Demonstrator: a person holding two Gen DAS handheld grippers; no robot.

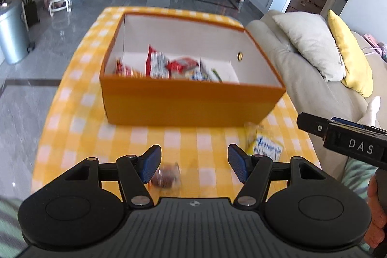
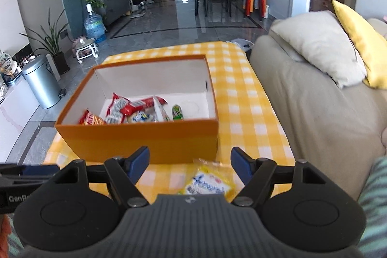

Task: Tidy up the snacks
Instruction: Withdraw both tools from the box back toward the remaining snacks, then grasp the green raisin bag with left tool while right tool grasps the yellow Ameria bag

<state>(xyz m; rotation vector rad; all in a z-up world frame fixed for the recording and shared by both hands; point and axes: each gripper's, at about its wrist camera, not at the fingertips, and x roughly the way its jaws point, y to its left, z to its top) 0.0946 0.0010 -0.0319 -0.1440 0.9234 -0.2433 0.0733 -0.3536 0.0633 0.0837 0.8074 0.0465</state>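
Right wrist: yellow packet (image 2: 210,184) between claw (image 2: 192,165).

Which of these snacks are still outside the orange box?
Two: the yellow packet on the checked cloth by the box's near right corner, and a clear-wrapped brown snack near the left claw. The rest lie inside.

Each handheld gripper (image 1: 194,167) had a ribbed grey body, black linkage arms with silver pivot screws and blue ridged pads (image 1: 152,163), while the person wore a green-striped sleeve (image 2: 373,197).
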